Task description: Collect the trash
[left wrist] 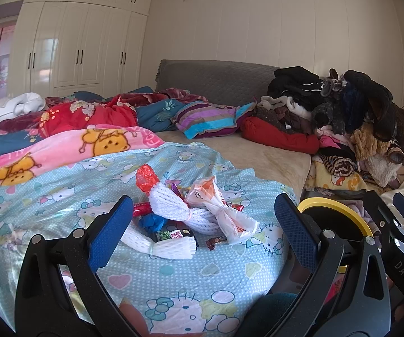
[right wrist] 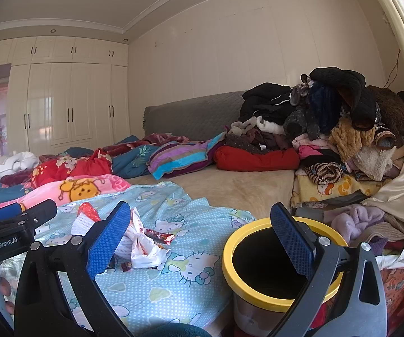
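Where it shows, left gripper (right wrist: 16, 213) reads "GenRobot.AI".

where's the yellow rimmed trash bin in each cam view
Left wrist view: the trash bin sits at right of centre, mostly hidden behind the left gripper's right finger, only its yellow rim showing.
Right wrist view: the trash bin is low, right of centre, its dark opening seen, with the right gripper's right finger across it.
Shared landmark: the white plastic bag on the Hello Kitty sheet, left of the bin.
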`<control>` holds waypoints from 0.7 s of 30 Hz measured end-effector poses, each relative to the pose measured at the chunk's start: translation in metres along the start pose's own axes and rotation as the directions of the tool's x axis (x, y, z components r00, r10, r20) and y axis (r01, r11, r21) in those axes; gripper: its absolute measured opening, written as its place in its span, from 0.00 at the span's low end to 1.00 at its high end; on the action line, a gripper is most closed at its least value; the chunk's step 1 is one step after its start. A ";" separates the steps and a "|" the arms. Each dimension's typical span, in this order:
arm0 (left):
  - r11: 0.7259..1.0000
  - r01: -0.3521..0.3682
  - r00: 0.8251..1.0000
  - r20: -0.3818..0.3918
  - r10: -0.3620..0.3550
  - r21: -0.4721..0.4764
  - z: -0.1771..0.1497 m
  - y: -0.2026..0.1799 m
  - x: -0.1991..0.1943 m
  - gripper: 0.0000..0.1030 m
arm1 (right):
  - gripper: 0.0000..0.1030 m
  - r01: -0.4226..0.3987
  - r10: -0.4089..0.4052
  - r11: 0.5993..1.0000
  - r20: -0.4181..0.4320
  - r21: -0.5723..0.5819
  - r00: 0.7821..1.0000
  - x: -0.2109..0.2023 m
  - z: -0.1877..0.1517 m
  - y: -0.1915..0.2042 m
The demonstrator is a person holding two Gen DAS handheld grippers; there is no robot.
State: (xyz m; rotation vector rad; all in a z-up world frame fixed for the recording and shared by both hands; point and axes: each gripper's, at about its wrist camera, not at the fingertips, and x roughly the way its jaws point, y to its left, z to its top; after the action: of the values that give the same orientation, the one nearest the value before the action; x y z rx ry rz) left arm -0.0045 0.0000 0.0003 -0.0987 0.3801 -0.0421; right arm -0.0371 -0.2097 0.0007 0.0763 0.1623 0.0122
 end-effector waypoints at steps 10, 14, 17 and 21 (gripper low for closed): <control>1.000 0.000 1.000 0.002 0.000 -0.003 0.001 0.003 0.000 0.90 | 0.94 -0.006 0.006 1.000 -0.009 -0.004 1.000 0.002 -0.004 0.002; 1.000 0.025 1.000 0.001 -0.025 -0.017 0.000 0.006 0.001 0.90 | 0.94 -0.011 0.011 1.000 -0.015 -0.011 1.000 0.004 -0.008 0.003; 0.999 0.042 0.999 0.004 -0.042 -0.027 -0.001 0.010 0.003 0.90 | 0.94 -0.029 0.028 0.999 -0.033 -0.017 0.999 0.008 -0.010 0.006; 0.998 0.043 0.999 0.005 -0.043 -0.047 -0.001 0.020 0.010 0.90 | 0.94 -0.068 0.066 0.997 -0.055 -0.031 0.996 0.015 -0.005 0.013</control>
State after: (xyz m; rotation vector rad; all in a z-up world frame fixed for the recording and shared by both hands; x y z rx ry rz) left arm 0.0046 0.0188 -0.0057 -0.1535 0.3754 -0.0757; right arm -0.0233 -0.1964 -0.0057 0.0490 0.2133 0.0841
